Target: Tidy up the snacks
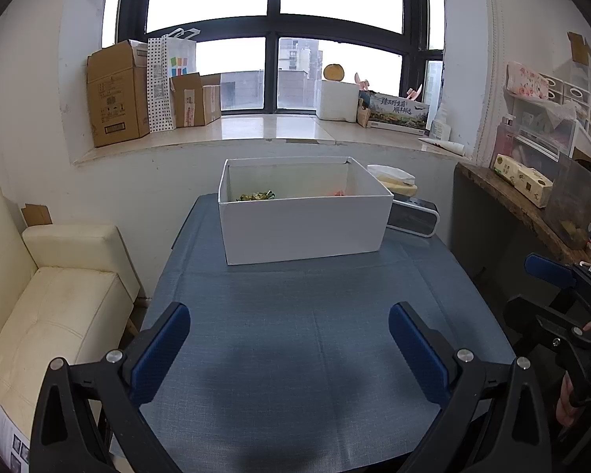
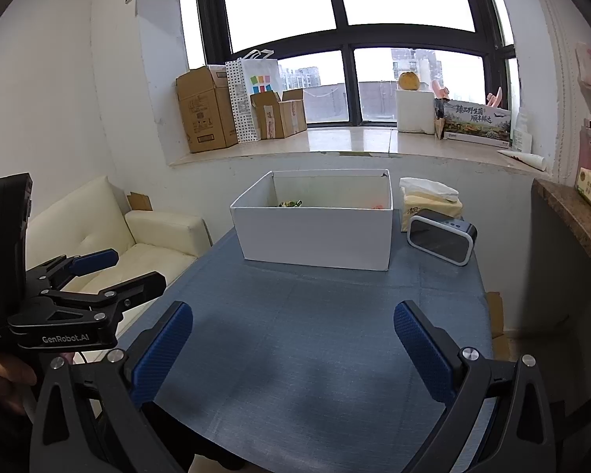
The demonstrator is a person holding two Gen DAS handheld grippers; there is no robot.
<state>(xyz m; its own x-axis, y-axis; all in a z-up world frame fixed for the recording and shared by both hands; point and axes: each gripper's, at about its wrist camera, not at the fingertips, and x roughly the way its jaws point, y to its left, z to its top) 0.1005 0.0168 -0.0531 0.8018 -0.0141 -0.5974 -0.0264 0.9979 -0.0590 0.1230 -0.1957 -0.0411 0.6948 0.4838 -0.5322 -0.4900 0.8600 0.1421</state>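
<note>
A white open-top box (image 1: 303,228) (image 2: 315,236) stands at the far end of the blue-clothed table (image 1: 295,307) (image 2: 315,315). Inside it, green-wrapped snacks (image 1: 256,196) (image 2: 289,203) lie at the left and something orange-pink (image 1: 339,193) (image 2: 378,207) shows at the right; the rest of the inside is hidden by the front wall. My left gripper (image 1: 289,351) (image 2: 132,268) hovers open over the near table with nothing between its fingers. My right gripper (image 2: 293,351) (image 1: 532,289) is open too, beside it on the right, holding nothing.
A tissue pack (image 2: 429,201) and a black clock-like device (image 2: 441,242) sit right of the box. A cream sofa (image 1: 51,295) is left of the table. Cardboard boxes (image 1: 118,94) line the window sill. A wooden shelf (image 1: 532,205) runs along the right.
</note>
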